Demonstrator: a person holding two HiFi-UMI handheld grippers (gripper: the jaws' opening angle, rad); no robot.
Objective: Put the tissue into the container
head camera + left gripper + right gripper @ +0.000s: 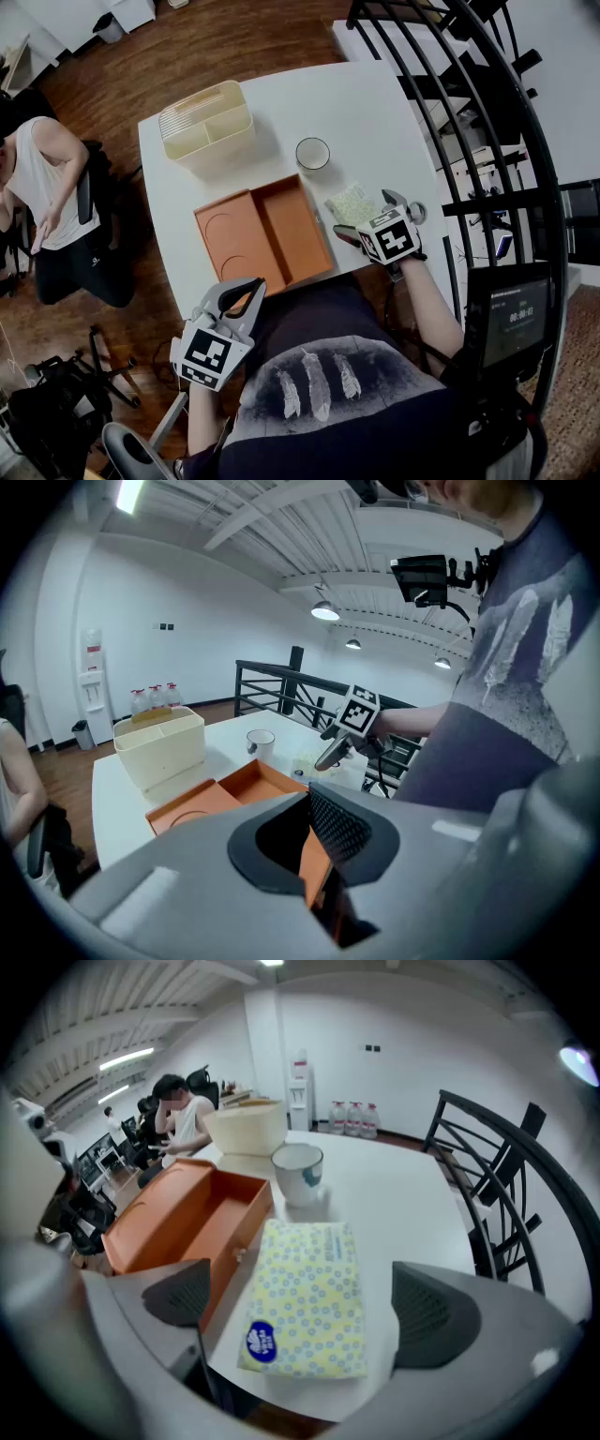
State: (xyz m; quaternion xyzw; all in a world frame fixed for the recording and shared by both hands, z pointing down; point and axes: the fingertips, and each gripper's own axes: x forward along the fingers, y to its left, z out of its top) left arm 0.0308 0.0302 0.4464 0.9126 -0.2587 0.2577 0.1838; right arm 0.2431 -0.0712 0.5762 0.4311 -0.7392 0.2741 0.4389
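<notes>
Right, at my left the left gripper [246, 292] hangs low, off the near edge of the table [375, 122], its jaws drawn together on nothing. The orange in the slit between them is, I judge, only the tray [298, 230] behind. The tray lies open on the table, and the pack [307, 1293] lies flat just beside its right wall, near the table's edge. The right gripper [307, 1305] straddles the pack with its jaws spread wide, and the pads [433, 1314] stand clear of both long sides, so nothing is gripped yet.

I expect the pack to be light and soft, its plastic wrap a little slippery, sagging at the ends if pinched hard. I would take it across the middle of its long sides and squeeze gently.

In the left gripper view the gripper's own body blocks most of the tray. I cannot see inside the bin [206, 125] at the far left well enough to say what it holds, nor tell for certain whether tray or bin is the container meant. The pack's thickness, its underside and the print on its blue label are beyond me
</notes>
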